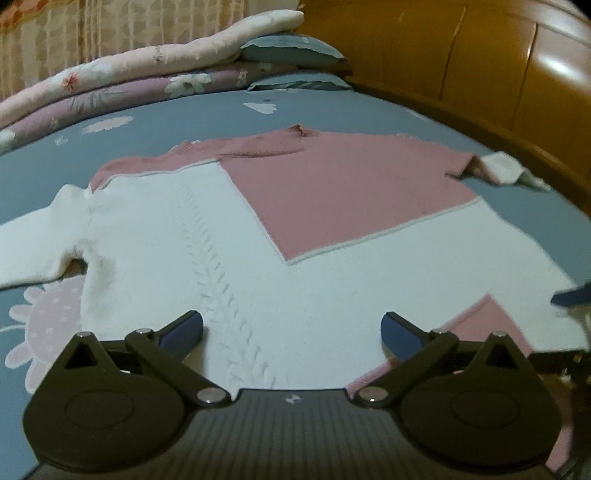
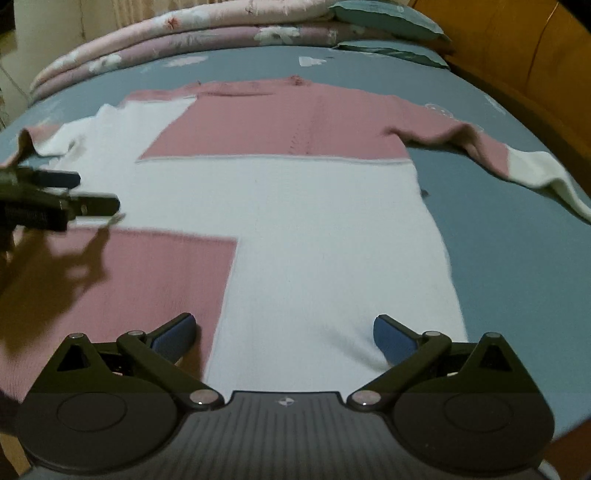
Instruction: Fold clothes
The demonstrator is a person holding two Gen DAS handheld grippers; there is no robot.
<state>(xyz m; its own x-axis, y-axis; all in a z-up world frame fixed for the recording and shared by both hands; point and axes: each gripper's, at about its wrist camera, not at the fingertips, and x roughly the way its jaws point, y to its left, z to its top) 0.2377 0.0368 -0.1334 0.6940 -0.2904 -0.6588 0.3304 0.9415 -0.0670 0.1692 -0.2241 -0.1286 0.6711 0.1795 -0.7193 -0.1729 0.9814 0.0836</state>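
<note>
The pink-and-white sweater (image 2: 295, 206) is lying flat on my blue bedsheet (image 2: 509, 258), sleeves out to both sides. My left gripper (image 1: 291, 328) and right gripper (image 2: 284, 332) both hover over its hem, jaws wide apart, holding nothing, though it's a bit blurry.

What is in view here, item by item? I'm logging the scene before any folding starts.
sweater: one, pink and white blocks, spread flat on the bed, sleeves out to both sides
bed sheet: one, blue-grey with pale prints, under the sweater
quilts: folded stack, pink floral, far edge of the bed
pillows: two, teal, stacked beside the quilts
headboard: one, orange-brown wood, far right
curtain: cream, patterned, behind the quilts
left gripper: black with blue pads, open, over the hem
right gripper: same, open, over the hem
</note>
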